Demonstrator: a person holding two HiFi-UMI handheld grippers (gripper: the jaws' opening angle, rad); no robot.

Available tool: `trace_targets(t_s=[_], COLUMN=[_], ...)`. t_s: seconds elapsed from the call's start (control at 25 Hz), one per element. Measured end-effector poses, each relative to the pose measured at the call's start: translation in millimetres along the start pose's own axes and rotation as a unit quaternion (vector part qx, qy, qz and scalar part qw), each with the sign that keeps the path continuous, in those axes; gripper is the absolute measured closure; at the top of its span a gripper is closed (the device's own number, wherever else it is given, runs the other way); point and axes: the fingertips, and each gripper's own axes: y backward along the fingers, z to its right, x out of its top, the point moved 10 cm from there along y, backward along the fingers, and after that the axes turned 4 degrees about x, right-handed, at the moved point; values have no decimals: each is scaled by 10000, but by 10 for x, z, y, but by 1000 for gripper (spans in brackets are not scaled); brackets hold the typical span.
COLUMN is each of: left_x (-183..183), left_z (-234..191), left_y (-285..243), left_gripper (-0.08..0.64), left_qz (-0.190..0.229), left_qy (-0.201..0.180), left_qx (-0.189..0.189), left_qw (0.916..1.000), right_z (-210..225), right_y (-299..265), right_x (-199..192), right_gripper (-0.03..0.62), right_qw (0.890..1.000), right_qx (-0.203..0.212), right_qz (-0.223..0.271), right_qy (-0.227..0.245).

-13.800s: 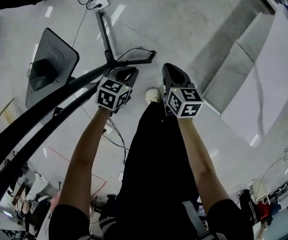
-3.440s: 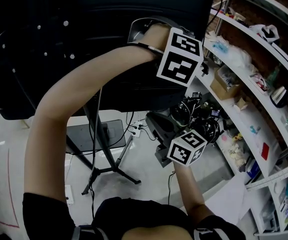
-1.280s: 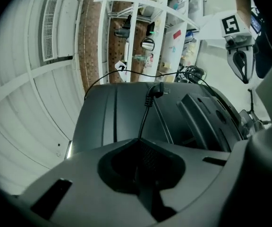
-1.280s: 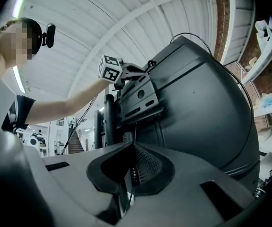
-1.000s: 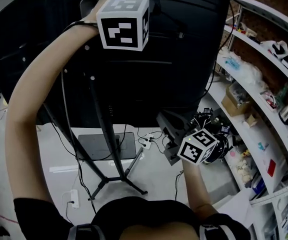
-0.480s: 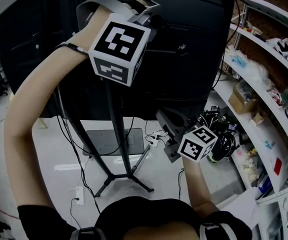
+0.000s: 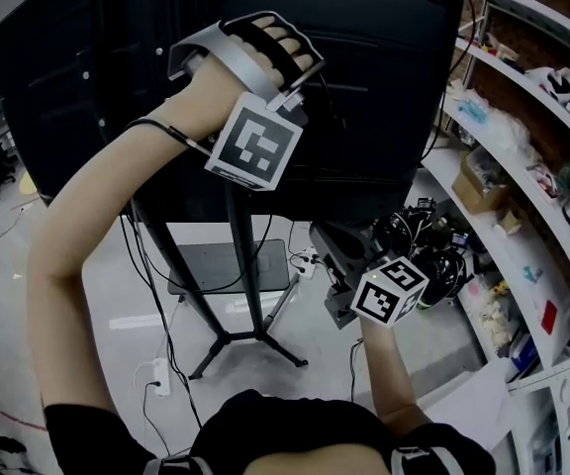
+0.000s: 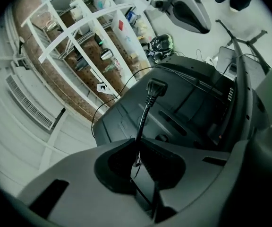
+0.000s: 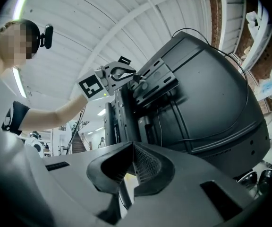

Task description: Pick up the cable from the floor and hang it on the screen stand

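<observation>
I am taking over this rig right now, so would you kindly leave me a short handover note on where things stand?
Left gripper: shut on the cable just below its plug, raised behind the screen.
Right gripper: shut, nothing visible between its jaws, held lower.
Done: the plug end is off the floor and up at the screen's back.
Left: drape the cable over the screen stand, then open the left jaws.
A coil of cables shows near the right gripper; I cannot tell whether it belongs to this cable.
</observation>
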Motion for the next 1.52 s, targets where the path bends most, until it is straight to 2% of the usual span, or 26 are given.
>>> trace_targets(t_s=[0.12,0.36,0.52,0.76,1.08,1.28,1.36,1.44,1.52], left_x=[58,67,49,24,42,34,45,60,74], left_z=[71,163,255,329,531,730,806,868,930], left_y=[-11,-26,2,180,628,905,1006,1124,1261], left_gripper=[541,526,508,405,405,405,405,407,413], left_qz=[-59,-286,-378,-253,-284,-329,-300,-226,-162], left_qy=[-144,-304,-572,-44,277,927,1514,2380,3238], left_qx=[174,291,338,327,80,-31,-21,57,260], left_qw=[9997,9987,9971,9991,9992,9951,9880,9710,9456], right_z=[-56,-91,-99,-103,-140,-150,-149,-168,-180], right_y=[32,73,66,-43,-235,-359,-378,-374,-362], right_x=[-74,-96,-116,-218,-362,-435,-434,-417,-408], right_gripper=[568,568,568,568,568,568,568,568,568], right_qw=[10000,9998,9998,9994,9985,9982,9982,9984,9977], right_qx=[-49,-144,-126,-28,92,126,78,-61,-271], right_qz=[-56,-113,-105,-111,-137,-62,46,198,398], right_qy=[-61,-29,-106,-329,-523,-586,-585,-520,-478])
